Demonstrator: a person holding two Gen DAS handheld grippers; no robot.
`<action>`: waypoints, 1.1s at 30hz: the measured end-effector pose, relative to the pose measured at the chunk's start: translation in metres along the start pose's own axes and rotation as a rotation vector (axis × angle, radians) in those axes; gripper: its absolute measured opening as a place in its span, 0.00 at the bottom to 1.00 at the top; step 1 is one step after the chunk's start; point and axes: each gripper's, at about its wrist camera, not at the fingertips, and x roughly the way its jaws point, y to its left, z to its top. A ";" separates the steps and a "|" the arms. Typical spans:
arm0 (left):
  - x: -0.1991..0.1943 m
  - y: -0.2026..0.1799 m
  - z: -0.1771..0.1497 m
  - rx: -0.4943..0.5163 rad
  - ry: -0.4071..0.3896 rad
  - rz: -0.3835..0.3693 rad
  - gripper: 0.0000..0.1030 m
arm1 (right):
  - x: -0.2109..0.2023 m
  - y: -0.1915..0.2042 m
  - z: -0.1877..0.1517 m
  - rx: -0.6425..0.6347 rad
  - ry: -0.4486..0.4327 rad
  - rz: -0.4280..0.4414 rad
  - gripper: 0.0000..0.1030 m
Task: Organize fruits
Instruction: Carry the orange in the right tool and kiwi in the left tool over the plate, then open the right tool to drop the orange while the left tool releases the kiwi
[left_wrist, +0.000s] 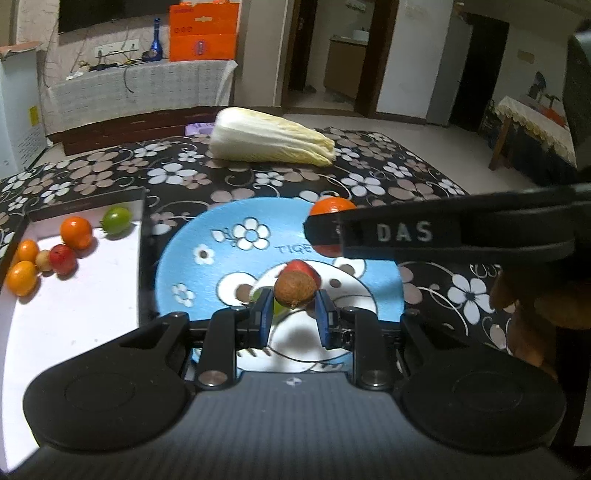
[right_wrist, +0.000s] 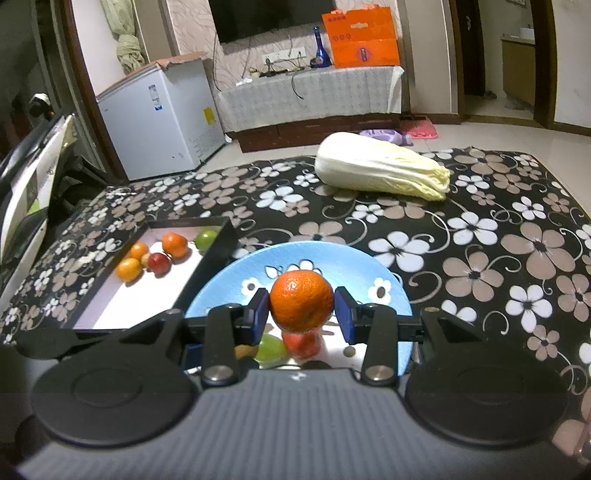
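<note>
Blue pads of the left gripper (left_wrist: 294, 312) are clamped on a small brown round fruit (left_wrist: 295, 290), held just above the blue plate (left_wrist: 192, 273) near the front edge of the flowered tabletop (right_wrist: 498, 236). The right gripper (right_wrist: 301, 308) is closed on an orange mandarin (right_wrist: 301, 299), also over the plate; seen from the left wrist, that same mandarin sits at the tip of the right gripper's black finger over the plate's far rim. On the plate below lie a red fruit (right_wrist: 301, 345) and a green fruit (right_wrist: 271, 350).

Toward the front left corner sits a shallow black-walled box (right_wrist: 225, 236) with a white floor, holding three orange fruits, a red one, a small pale one and a green tomato (left_wrist: 117, 220), bunched at its far end. A napa cabbage (right_wrist: 380, 168) lies near the far edge, well apart from everything else.

Both hands appear to be mid-transfer, each carrying one fruit from plate to box. The next move likely calls for swinging both grippers leftward over the box wall, keeping them from crossing, lowering onto bare white floor and releasing gently so the round fruits do not roll.
</note>
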 end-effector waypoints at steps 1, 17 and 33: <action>0.002 -0.002 0.000 0.005 0.004 -0.003 0.28 | 0.001 -0.001 -0.001 0.001 0.003 -0.003 0.41; 0.005 -0.009 -0.001 0.035 -0.003 -0.013 0.29 | 0.018 -0.013 -0.005 0.010 0.055 -0.046 0.41; -0.016 0.008 0.003 0.006 -0.049 -0.015 0.38 | 0.032 -0.016 -0.003 0.025 0.084 -0.093 0.42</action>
